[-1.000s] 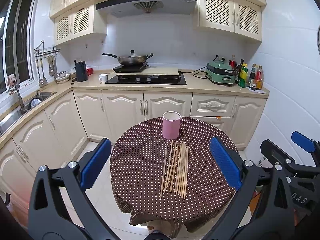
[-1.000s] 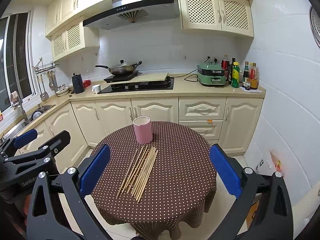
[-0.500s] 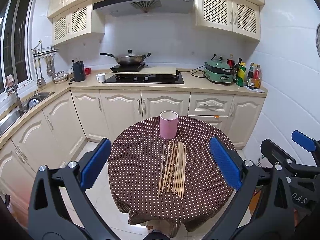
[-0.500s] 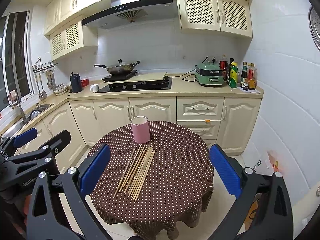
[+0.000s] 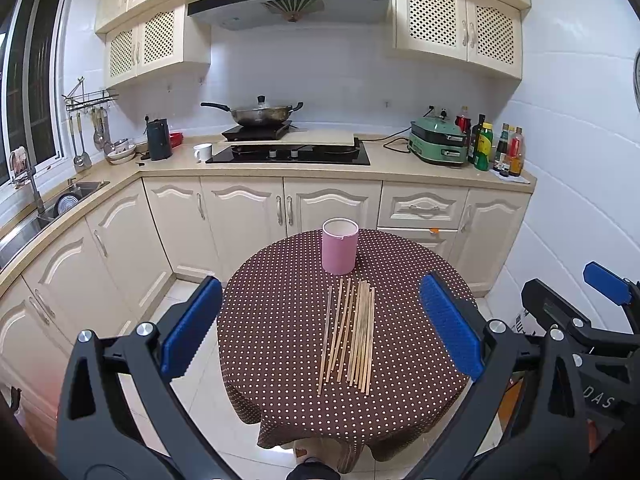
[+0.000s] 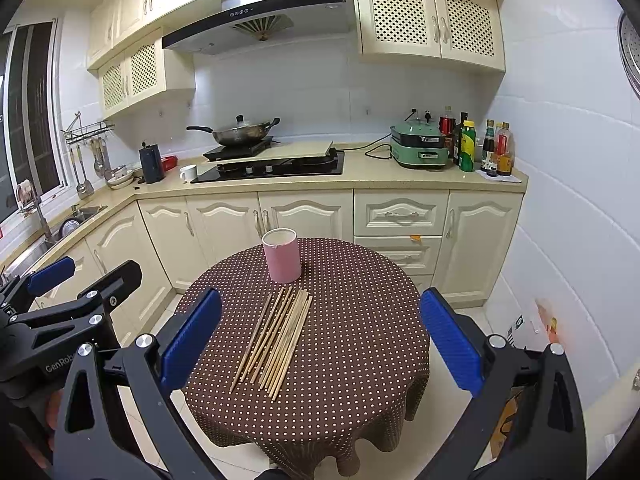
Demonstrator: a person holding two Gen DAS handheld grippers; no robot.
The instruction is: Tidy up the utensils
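On the round counter with its brown dotted cloth, a bundle of wooden chopsticks lay flat, just in front of an upright pink holder. Compared with one second earlier, holder and chopsticks sat slightly further left in both views; their arrangement was unchanged. Left gripper and right gripper remained raised before the counter, fingers spread wide, holding nothing. The left view showed the chopsticks running nearly straight away from the lens and the right gripper at its right edge. The right view showed them slanting up to the right, and the left gripper at its left edge, also spread
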